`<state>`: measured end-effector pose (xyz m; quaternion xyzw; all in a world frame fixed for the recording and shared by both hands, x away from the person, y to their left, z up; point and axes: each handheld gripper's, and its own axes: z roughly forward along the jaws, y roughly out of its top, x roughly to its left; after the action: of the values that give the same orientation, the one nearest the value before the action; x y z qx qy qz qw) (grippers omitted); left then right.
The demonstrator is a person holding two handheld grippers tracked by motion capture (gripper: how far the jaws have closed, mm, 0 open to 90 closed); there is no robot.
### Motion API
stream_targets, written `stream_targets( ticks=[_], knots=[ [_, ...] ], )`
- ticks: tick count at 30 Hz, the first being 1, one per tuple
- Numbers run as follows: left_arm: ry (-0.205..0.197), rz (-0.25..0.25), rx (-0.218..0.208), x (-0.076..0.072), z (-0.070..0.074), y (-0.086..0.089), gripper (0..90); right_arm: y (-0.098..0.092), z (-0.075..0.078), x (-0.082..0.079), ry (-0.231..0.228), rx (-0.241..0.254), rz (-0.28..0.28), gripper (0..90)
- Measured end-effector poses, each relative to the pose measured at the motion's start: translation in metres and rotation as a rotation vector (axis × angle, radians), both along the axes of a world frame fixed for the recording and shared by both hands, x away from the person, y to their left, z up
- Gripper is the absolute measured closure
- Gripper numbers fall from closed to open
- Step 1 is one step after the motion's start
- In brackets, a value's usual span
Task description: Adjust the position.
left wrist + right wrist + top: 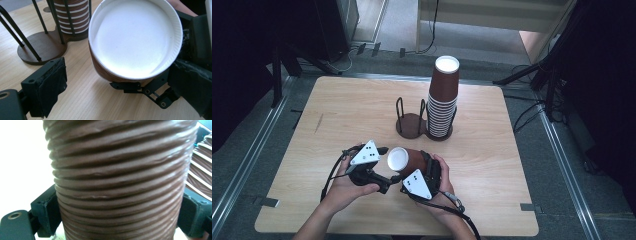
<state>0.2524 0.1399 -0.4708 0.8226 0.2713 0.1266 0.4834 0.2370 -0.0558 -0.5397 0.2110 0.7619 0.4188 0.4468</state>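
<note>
You had one brown ribbed paper cup (406, 160) lying sideways in your right gripper (408, 176), its fingers clamped on the ribbed wall, one on each side, low over the near middle of the wooden surface (337, 110). Its white mouth faced your left gripper (387, 167), whose two fingers stood apart beside the rim, one padded finger (51, 85) well clear of the cup, not pressing on it. Behind, one dark wire holder (412, 120) with two round bays stood on the surface: the left bay was bare, the right bay carried one tall stack of cups (443, 97), too many nested to count exactly, leaning slightly and topped by a white base.
</note>
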Motion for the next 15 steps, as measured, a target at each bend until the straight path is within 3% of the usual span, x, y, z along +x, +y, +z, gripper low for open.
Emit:
stream_targets(
  ticks=[9,15],
  knots=[
    [-0.033,-0.042,0.017,-0.0041,0.0020,-0.0023,5.7,0.0006,-0.0006,-0.0034,0.021,0.048,0.086,10.3],
    [-0.045,-0.060,0.044,-0.0066,0.0014,-0.0077,7.0,0.0035,-0.0016,-0.0061,0.025,0.041,0.114,10.3]
  ],
)
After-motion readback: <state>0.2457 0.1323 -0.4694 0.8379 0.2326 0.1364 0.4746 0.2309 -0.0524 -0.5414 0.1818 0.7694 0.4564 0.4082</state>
